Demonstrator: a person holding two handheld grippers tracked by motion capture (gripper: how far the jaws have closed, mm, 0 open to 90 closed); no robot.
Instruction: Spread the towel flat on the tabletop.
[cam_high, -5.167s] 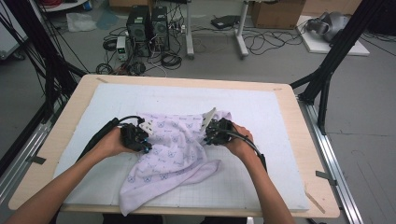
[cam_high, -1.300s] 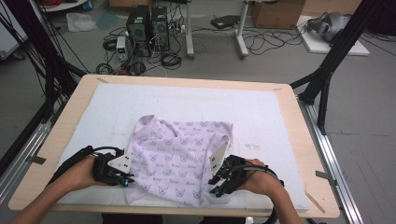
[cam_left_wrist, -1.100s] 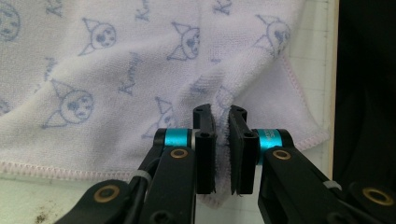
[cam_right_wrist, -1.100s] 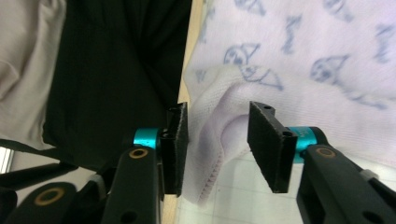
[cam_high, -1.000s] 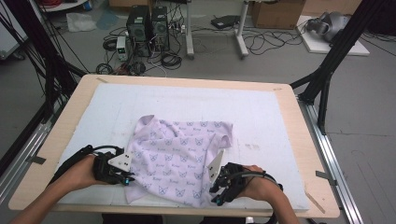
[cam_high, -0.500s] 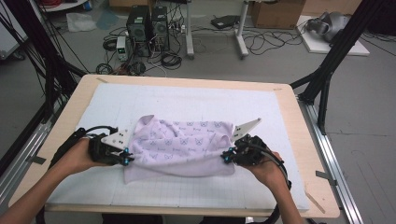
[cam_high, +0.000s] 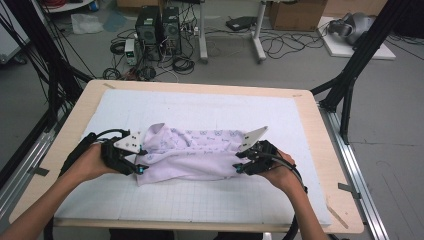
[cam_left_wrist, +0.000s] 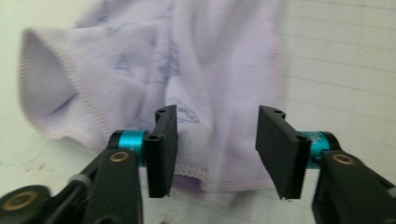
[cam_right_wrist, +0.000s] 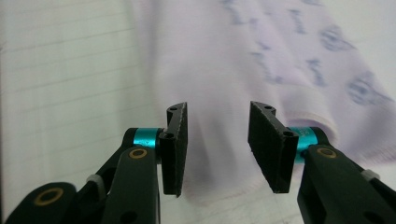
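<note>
High view, garment: your lilac printed garment (cam_high: 192, 152) lies folded into a band on the white gridded mat (cam_high: 210, 200) of the wooden table (cam_high: 320, 150).
High view, surroundings: computer towers (cam_high: 159, 27) and cables stand on the floor beyond; nothing blocks you.
High view, change: half a second ago both grippers pinched the cloth's ends; the fold now lies flat.
Left gripper view: your left gripper (cam_left_wrist: 215, 142) has just opened, jaws apart over the hem, gripping nothing.
Right gripper view: your right gripper (cam_right_wrist: 217, 147) likewise, jaws parted, cloth loose beneath.
</note>
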